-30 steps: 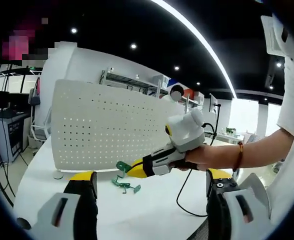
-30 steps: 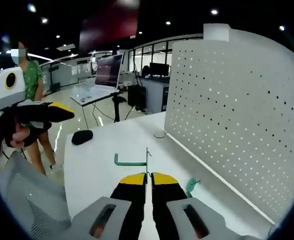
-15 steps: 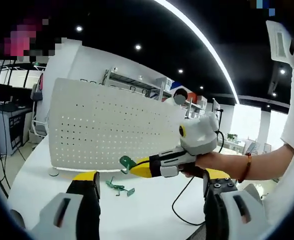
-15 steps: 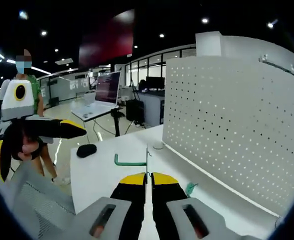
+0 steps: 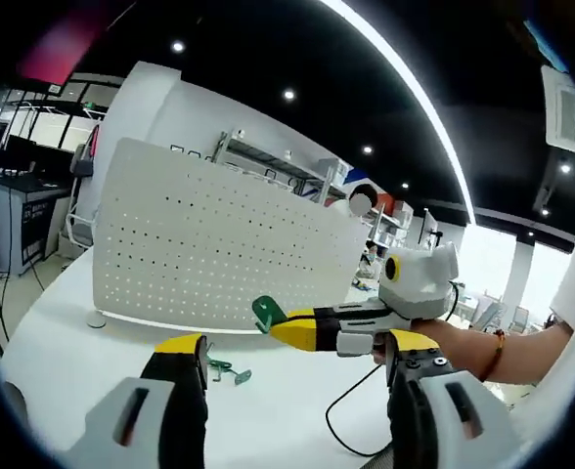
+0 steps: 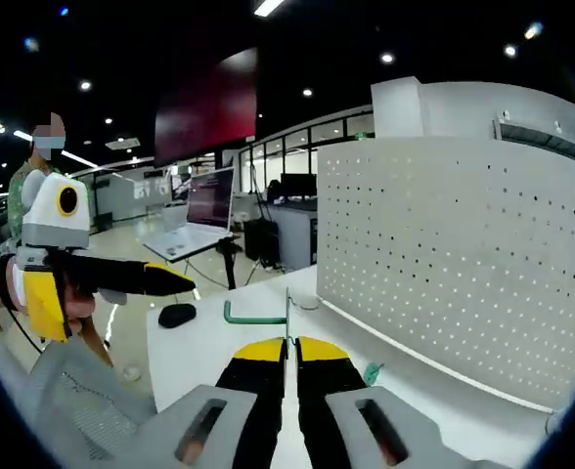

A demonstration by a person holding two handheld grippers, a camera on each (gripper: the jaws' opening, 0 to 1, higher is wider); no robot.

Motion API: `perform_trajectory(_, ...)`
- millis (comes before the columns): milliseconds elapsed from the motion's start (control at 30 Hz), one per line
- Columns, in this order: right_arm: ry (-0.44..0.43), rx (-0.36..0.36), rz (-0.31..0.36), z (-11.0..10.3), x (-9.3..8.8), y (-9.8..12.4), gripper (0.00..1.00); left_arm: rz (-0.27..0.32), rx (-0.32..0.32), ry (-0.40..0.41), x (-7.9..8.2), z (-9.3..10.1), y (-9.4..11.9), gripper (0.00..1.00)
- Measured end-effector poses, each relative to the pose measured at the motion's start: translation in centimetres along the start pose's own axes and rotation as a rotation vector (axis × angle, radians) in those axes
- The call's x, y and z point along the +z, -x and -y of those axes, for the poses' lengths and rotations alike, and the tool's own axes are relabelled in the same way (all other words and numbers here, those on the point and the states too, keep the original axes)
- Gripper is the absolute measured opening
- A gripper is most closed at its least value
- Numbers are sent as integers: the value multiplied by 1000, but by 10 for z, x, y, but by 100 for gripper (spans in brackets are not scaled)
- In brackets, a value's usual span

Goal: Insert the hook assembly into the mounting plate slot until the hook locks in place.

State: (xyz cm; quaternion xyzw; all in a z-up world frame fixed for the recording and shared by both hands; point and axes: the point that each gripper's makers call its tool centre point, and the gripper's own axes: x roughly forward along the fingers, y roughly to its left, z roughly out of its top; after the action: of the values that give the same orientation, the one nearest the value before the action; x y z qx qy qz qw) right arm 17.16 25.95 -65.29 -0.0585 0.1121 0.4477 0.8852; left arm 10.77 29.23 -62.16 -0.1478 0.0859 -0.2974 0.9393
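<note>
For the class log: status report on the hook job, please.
Right gripper shut on green hook, short of the pegboard. Left gripper open, empty. Spare hooks on table. Path clear.

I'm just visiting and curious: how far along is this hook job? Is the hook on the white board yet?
Done: the right gripper has a green hook pinched in its shut jaws, lifted off the white table. In hand: it holds the hook in the air in front of the white board with holes. Left: the hook is not in the board yet, and spare green hooks lie on the table. The left gripper is open.
</note>
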Motion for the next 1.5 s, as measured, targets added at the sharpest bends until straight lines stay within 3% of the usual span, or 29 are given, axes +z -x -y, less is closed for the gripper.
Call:
perform_trajectory(400,0,-18,60,3,8,19,2,7,-3,86,-3,7,-16,62)
perform_trajectory(767,0,7,118,-2,15,25,2,27,-21,155,3,11,-27,34)
perform_trajectory(900,4,16,130,-3,17,25,2,29,-13,167,3,8,-30,32)
perform_trajectory(1333,-23,53,170,-14,23,26,2,47,-24,241,7,9,-33,5)
perform_trajectory(1500,-32,48,175,-13,24,27,2,63,-23,250,8,9,-34,5)
